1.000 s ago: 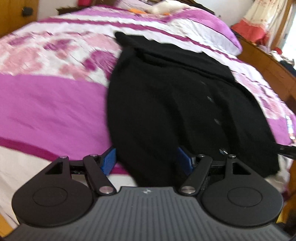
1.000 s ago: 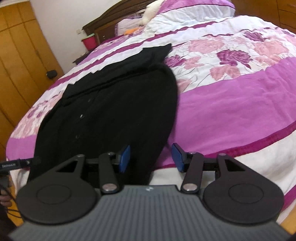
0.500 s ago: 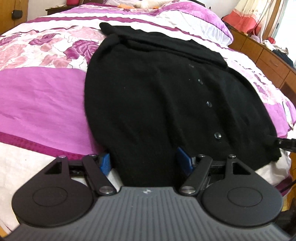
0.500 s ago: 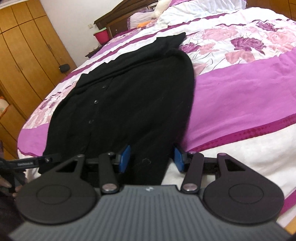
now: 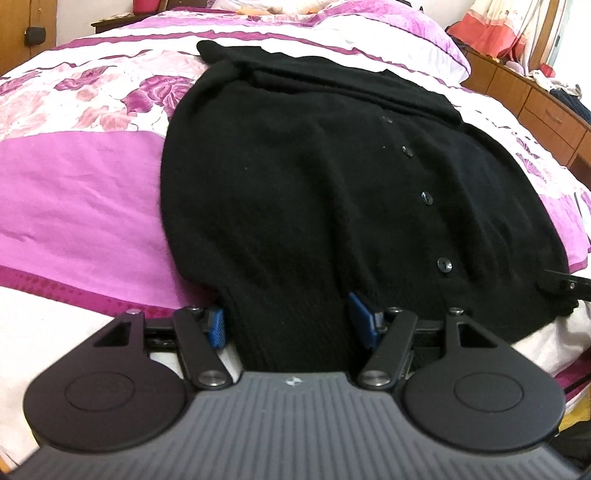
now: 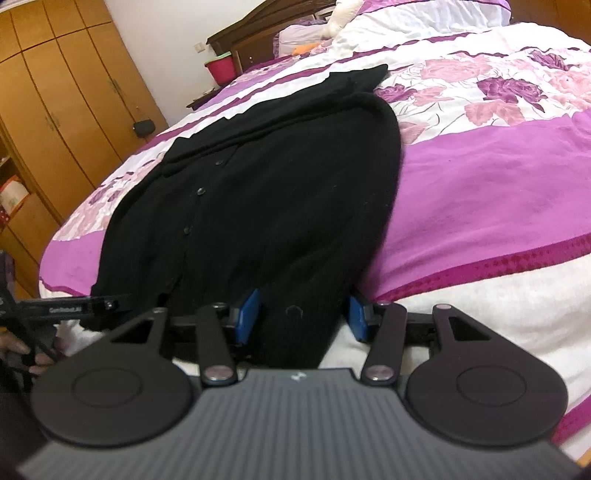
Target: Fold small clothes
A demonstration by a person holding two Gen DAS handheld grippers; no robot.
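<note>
Cardigan [image 5: 303,184], black knit with a row of dark buttons [image 5: 444,264] down its front, lies spread flat on the bed [image 5: 74,199], its hem at the near edge of the bed and its collar toward the headboard [image 6: 258,29]. Under the cardigan the bedspread is purple, pink and white with a flower print.

At the hem of the cardigan, the left hand-held gripper [image 5: 291,325] has its blue pads [image 5: 216,328] standing apart on either side of a ribbed fold of the knit. Its jaws have just been closing a little, with the fabric between them; whether the pads press on the cloth cannot be told. The right hand-held gripper [image 6: 301,317] sits at the other part of the hem, its blue pads [image 6: 247,314] also apart with a strip of the ribbed edge between them, and contact is likewise unclear.

Beyond the cardigan a wooden wardrobe [image 6: 55,110] stands beside the bed, a red bucket [image 6: 221,66] sits near the headboard, and wooden drawers [image 5: 535,107] line the other side.
</note>
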